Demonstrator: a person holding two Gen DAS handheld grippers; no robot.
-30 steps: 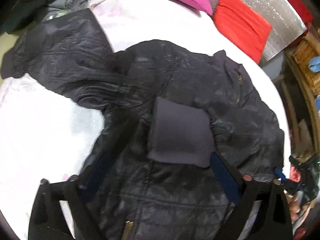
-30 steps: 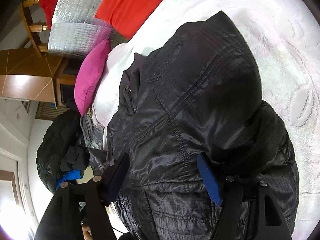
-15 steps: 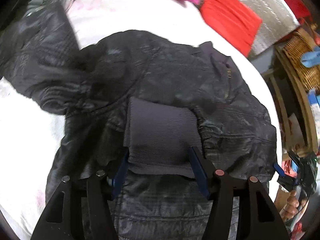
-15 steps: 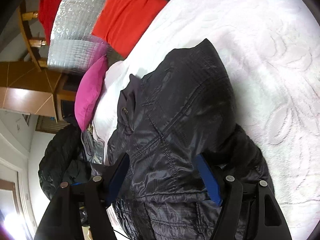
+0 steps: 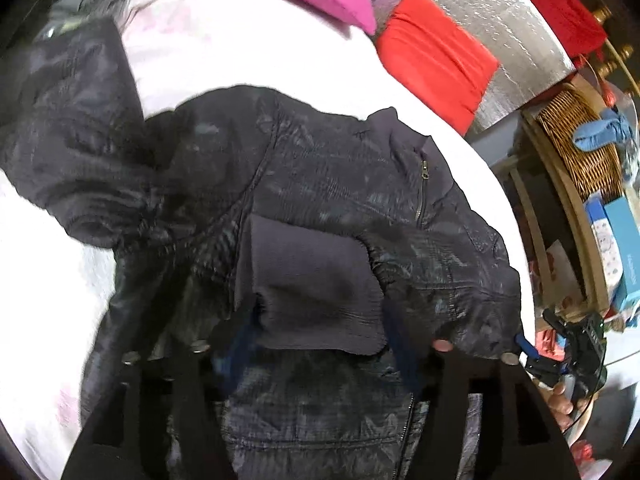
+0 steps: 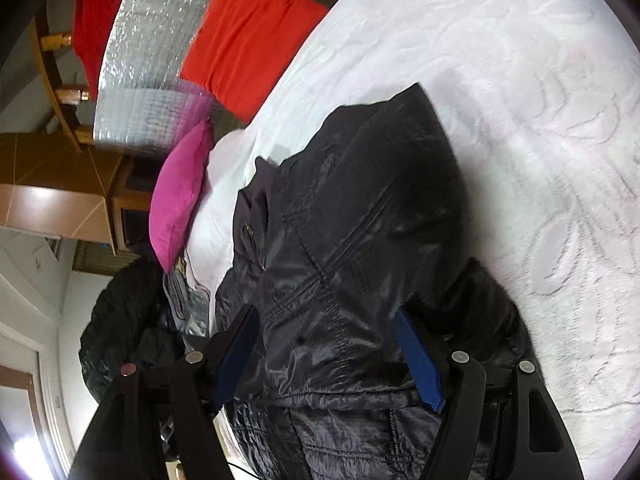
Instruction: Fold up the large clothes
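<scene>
Left wrist view shows the left gripper (image 5: 316, 344) wide around the ribbed cuff (image 5: 316, 284) of the jacket (image 5: 340, 168), and the right gripper (image 6: 328, 356) equally wide, so the slippery sleeve may unfold.

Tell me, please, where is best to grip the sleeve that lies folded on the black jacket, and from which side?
Probably grip the ribbed cuff of the sleeve: it lies flat on the black jacket, its free edge toward the left gripper. Come from that near edge, one finger sliding under the cuff.
</scene>
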